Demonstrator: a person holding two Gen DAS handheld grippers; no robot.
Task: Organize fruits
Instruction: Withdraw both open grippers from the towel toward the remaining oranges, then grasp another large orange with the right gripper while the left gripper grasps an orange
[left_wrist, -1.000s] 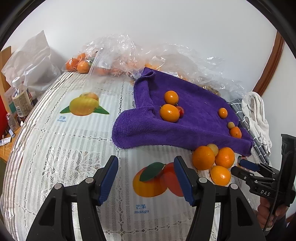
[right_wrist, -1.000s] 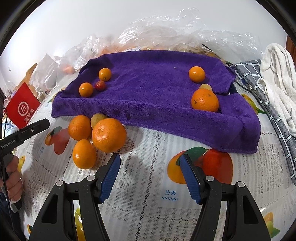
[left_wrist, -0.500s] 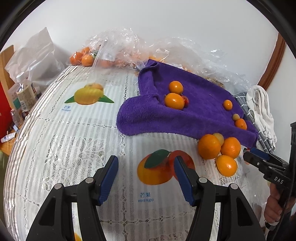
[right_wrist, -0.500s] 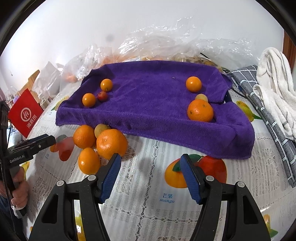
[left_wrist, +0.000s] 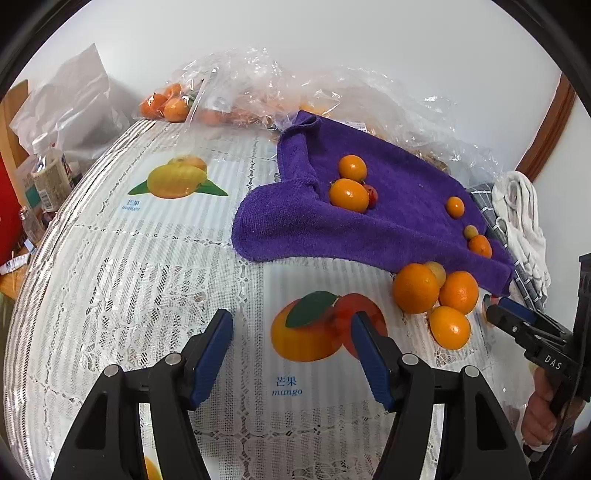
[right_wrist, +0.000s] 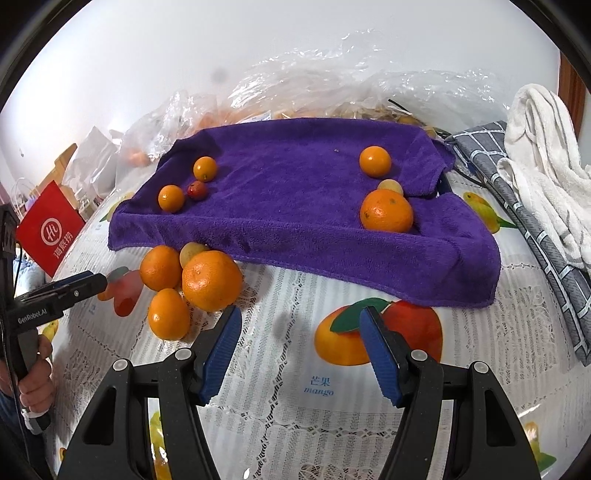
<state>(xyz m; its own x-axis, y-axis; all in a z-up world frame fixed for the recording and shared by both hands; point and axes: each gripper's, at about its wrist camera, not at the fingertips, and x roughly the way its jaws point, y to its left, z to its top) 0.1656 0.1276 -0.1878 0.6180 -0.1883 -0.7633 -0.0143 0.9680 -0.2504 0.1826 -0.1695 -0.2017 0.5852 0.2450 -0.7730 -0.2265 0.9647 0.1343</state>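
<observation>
Left gripper (left_wrist: 291, 354) widened slightly, empty; right gripper (right_wrist: 301, 350) agape, empty; towel (right_wrist: 295, 192) cradles oranges (right_wrist: 386, 215).

Left gripper (left_wrist: 291, 354): jaws just opened slightly wider, nothing between them. Purple towel (left_wrist: 369, 221) sits lower in left wrist view than one second ago; fruit unmoved on it.

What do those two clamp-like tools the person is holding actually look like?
Each gripper is a black plastic frame with silver screws and two fingers lined with blue pads. The left gripper has white lettering reading "GenRobot.AI" on its side, seen from the right wrist camera. The right gripper carries white letters "DAS" and a thin black cable beside its handle. Both have pistol-style black handles held in a hand; no sleeve is clearly visible.
</observation>
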